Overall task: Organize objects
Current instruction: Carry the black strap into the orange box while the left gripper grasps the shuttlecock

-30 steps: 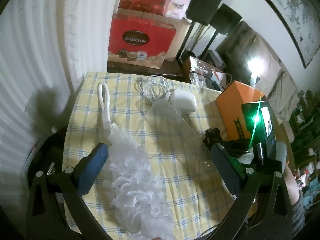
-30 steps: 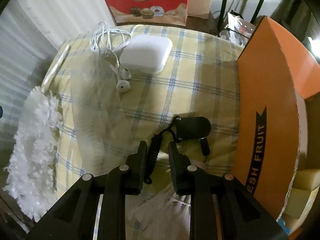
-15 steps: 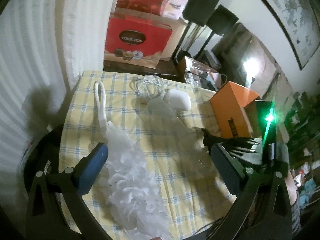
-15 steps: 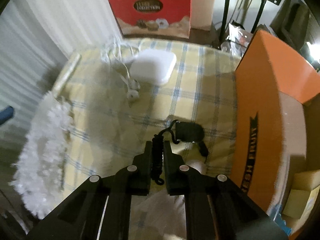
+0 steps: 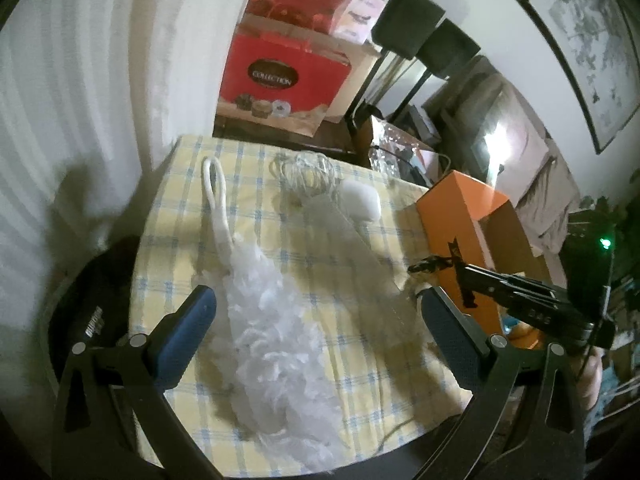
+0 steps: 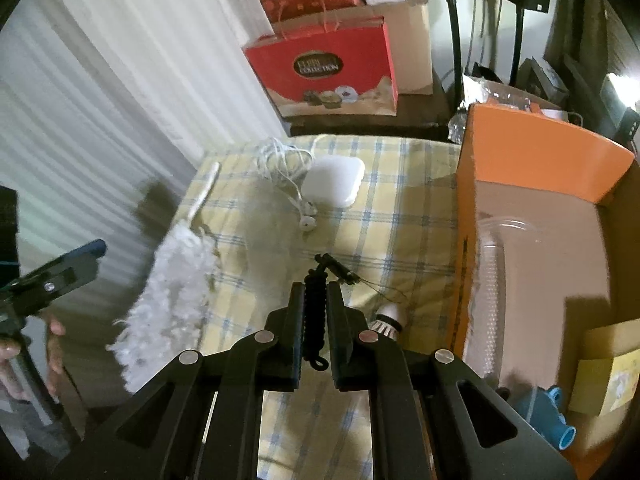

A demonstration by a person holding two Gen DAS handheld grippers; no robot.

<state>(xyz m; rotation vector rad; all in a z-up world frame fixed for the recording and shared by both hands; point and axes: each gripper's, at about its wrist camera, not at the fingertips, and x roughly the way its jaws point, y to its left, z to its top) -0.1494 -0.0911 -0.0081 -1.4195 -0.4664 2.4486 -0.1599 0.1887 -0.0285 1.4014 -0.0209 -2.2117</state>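
While the right gripper [image 6: 316, 300] pinches a black braided cord [image 6: 314, 312] above the checked tablecloth [image 6: 400, 208], beside the orange box [image 6: 532, 152], the left gripper [image 5: 316, 312] hangs wide apart over a white duster [image 5: 272, 320].

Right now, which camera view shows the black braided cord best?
The right wrist view: the black braided cord lies close and sharp between the pads of the shut right gripper. The left wrist view shows only a small dark bit at that gripper's tip.
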